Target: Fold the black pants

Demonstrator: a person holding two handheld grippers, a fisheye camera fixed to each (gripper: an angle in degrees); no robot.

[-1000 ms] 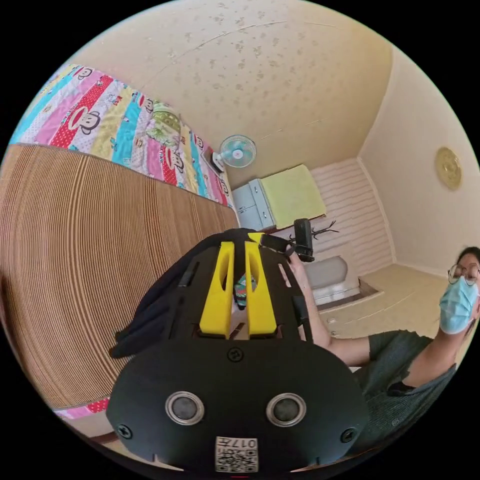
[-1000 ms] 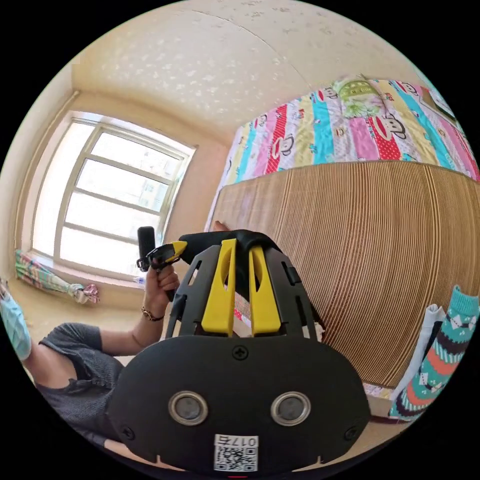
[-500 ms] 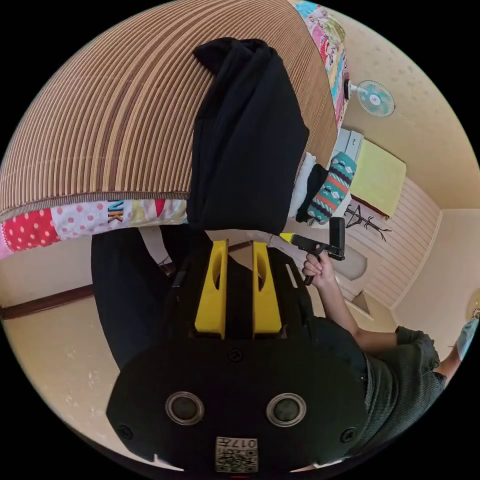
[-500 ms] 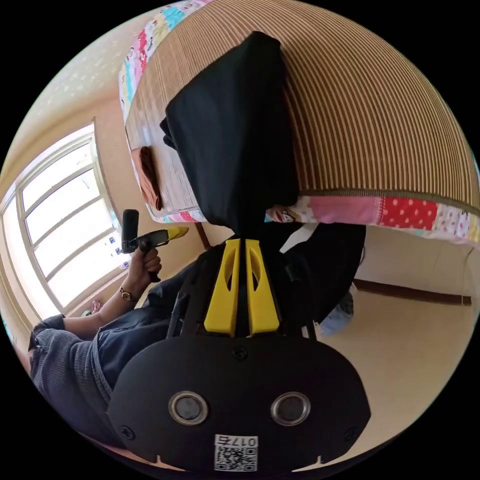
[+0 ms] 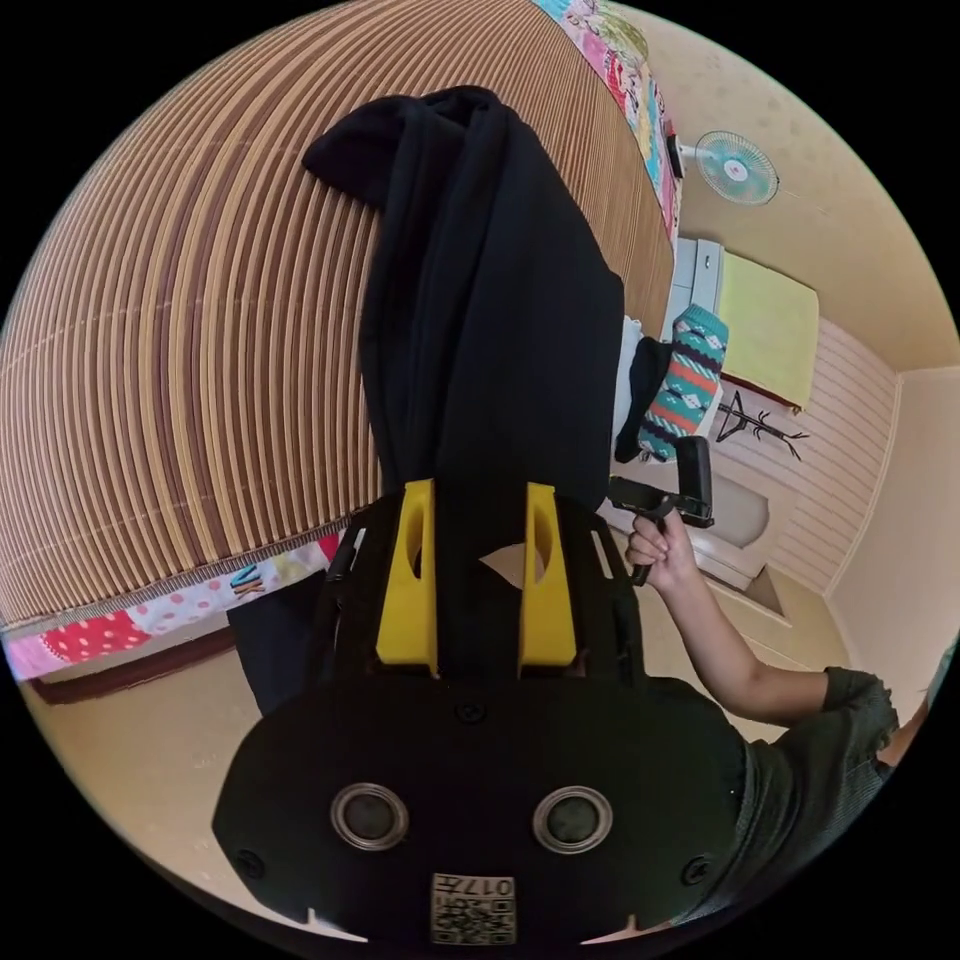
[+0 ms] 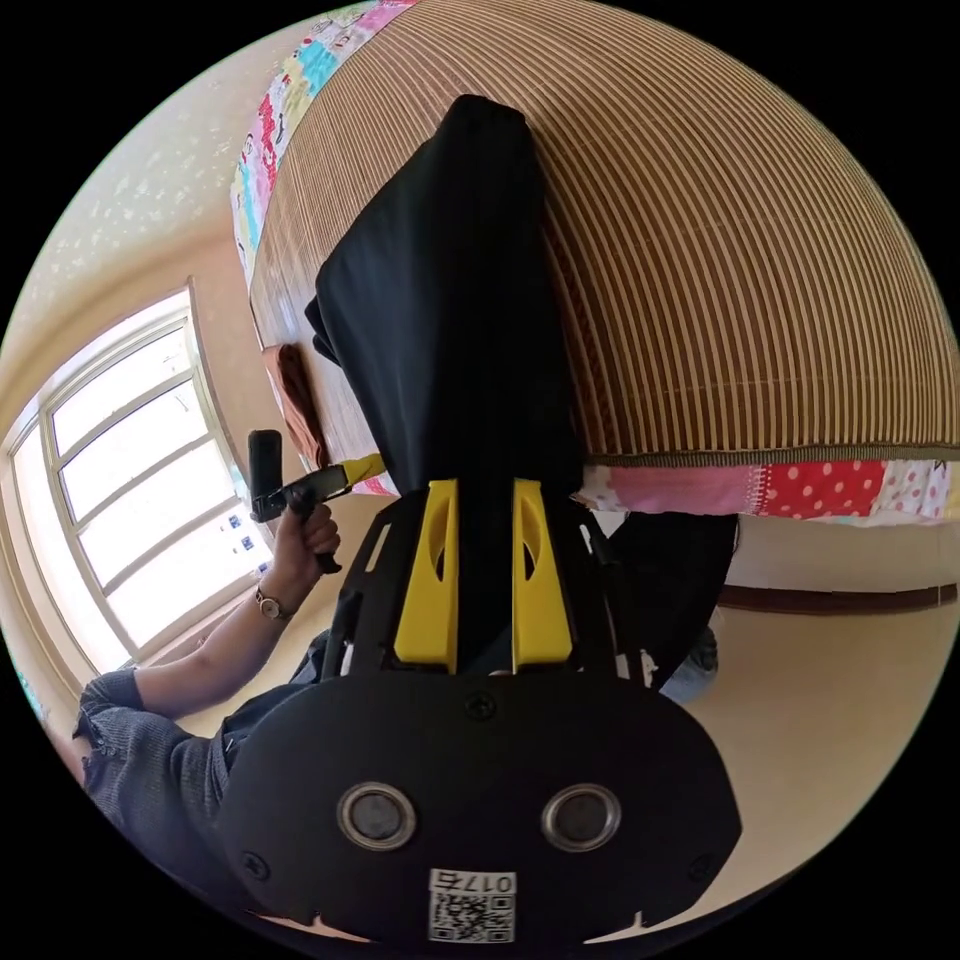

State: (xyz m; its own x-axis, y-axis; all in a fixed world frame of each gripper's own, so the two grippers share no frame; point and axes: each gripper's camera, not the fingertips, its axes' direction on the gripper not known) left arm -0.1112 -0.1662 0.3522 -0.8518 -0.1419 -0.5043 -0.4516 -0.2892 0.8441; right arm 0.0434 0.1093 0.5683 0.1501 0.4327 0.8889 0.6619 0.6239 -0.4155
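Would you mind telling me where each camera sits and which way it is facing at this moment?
Left gripper view: rides behind the left gripper, facing the black pants on the striped mat; the person's hand holds the other gripper beside them.
Right gripper view: rides behind the right gripper, facing the same pants from the window side; the person's other hand and sleeve show.
Shared: pants, mat, patterned sheet edge, floor.
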